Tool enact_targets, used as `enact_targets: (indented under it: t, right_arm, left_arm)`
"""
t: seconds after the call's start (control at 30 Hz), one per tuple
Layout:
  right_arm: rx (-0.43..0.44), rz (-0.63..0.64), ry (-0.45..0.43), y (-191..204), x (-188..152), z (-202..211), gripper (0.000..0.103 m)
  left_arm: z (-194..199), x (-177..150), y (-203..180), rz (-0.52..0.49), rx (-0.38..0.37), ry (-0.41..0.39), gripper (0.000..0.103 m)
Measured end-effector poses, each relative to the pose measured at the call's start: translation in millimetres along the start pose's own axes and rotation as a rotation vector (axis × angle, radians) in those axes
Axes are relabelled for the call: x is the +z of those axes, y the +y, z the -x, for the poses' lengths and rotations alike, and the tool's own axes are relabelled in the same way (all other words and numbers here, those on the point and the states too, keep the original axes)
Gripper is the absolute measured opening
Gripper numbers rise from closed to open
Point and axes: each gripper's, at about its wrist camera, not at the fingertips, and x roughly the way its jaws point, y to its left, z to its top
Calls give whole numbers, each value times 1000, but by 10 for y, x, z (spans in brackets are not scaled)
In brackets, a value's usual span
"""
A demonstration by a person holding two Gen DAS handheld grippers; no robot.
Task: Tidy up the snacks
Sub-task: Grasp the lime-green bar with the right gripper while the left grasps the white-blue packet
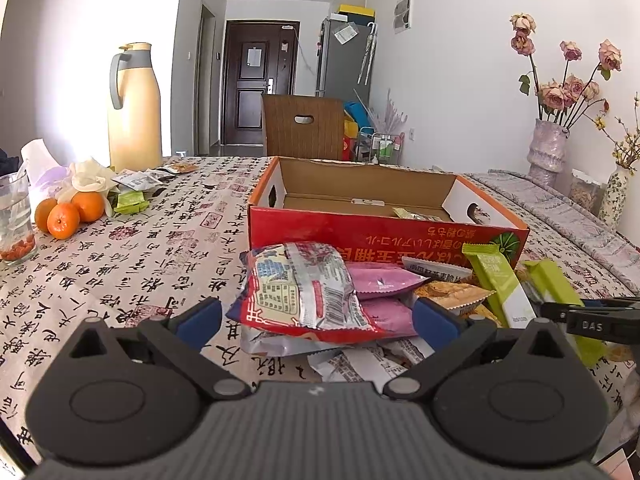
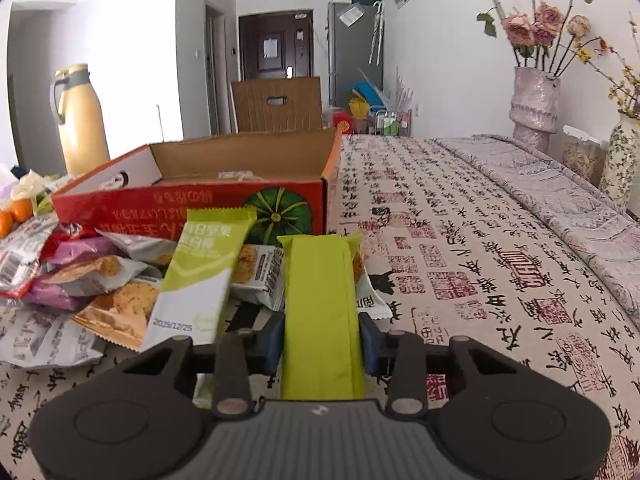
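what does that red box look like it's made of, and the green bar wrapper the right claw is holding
Red box: corrugated cardboard by the look of it, with a glossy printed red outside, plain brown inside and cut handle holes.
Green bar wrapper: probably thin plastic film with a matte finish; it shows a folded back seam and a serrated end, and it is pinched in the right claw.

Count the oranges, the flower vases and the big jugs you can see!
Oranges: 3
Flower vases: 2
Jugs: 1
Total: 6
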Motion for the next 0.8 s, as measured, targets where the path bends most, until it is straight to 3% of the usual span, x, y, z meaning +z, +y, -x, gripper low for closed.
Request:
enact_targets:
  t: [0.43, 0.8]
  right_arm:
    - [2, -66, -77, -80, -34, 270, 37]
    - [5, -80, -80, -82, -55, 290, 37]
  left_arm:
    - [-199, 408, -102, -30, 78, 48, 103]
    - [-758, 606, -55, 22, 151, 241, 103]
